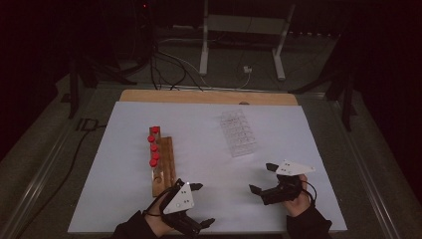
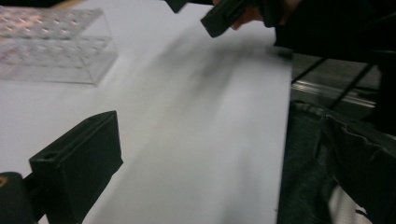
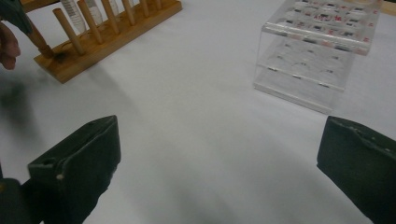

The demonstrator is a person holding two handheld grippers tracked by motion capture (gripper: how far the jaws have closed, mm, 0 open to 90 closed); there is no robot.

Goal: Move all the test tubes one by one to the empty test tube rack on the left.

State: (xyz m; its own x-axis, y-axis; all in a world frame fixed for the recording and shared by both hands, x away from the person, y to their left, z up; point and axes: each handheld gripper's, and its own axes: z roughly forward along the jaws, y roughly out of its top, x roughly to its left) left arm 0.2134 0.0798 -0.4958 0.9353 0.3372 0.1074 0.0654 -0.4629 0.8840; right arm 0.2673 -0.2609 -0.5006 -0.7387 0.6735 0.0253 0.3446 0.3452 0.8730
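Wooden rack (image 1: pixel 163 167) just beside left gripper (image 1: pixel 200 203), right gripper (image 1: pixel 263 178) apart, both fingers spread, empty

- The high view was dim; the room beyond the table (image 1: pixel 209 97) sank into near black, and only the white sheet (image 1: pixel 209 149) caught enough light to read as pale grey.
- Soft, smeared shadows lay on the sheet in both gripper views, with no hard edges.
- The left gripper view was blurred, most strongly around the right tool (image 2: pixel 219 18) at the top.
- The clear rack (image 3: pixel 317 51) showed faint glare on its top plate.
- The near black jaws were out of focus in both gripper views.
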